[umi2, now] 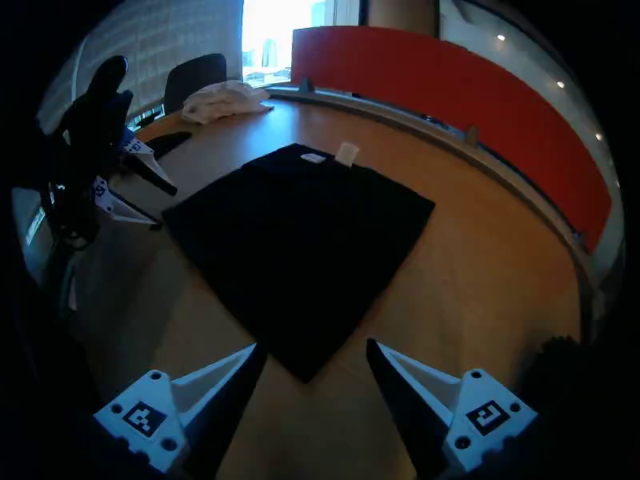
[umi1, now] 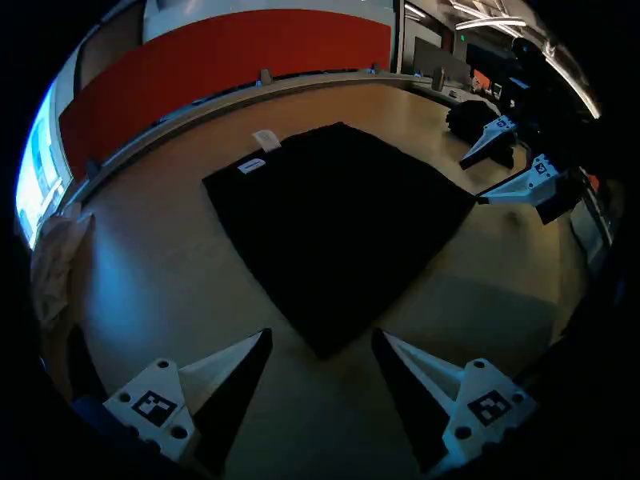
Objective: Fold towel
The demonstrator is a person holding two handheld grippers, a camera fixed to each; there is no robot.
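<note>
Bench (umi1: 160,264): a broad wooden top that curves away at its far edge.

Red panel (umi1: 224,64): stands upright along that far edge. In the right gripper view it runs down the right side.

Towel (umi1: 336,224): black, spread flat and unfolded in the middle of the bench, set diamond-wise to me. One corner points at each of my claws. No fold visible.

Left claw (umi1: 320,332): jaws wide apart and gripping nothing. The towel's near corner lies in the gap between the two tips. Whether the tips touch the bench I cannot tell. In the right gripper view it sits at the far left, just off the towel's left corner.

Right claw (umi2: 312,346): also spread wide and empty, with the opposite towel corner lying between its tips. In the left gripper view it sits at the far right, beside the towel's right corner.

Pale cloth (umi2: 224,100): a crumpled heap on the bench's far end, well apart from the towel.

Card (umi2: 348,152): small and white, at the towel's far edge.

Tag (umi2: 314,158): a white label on the towel near its far corner, just beside the card.
</note>
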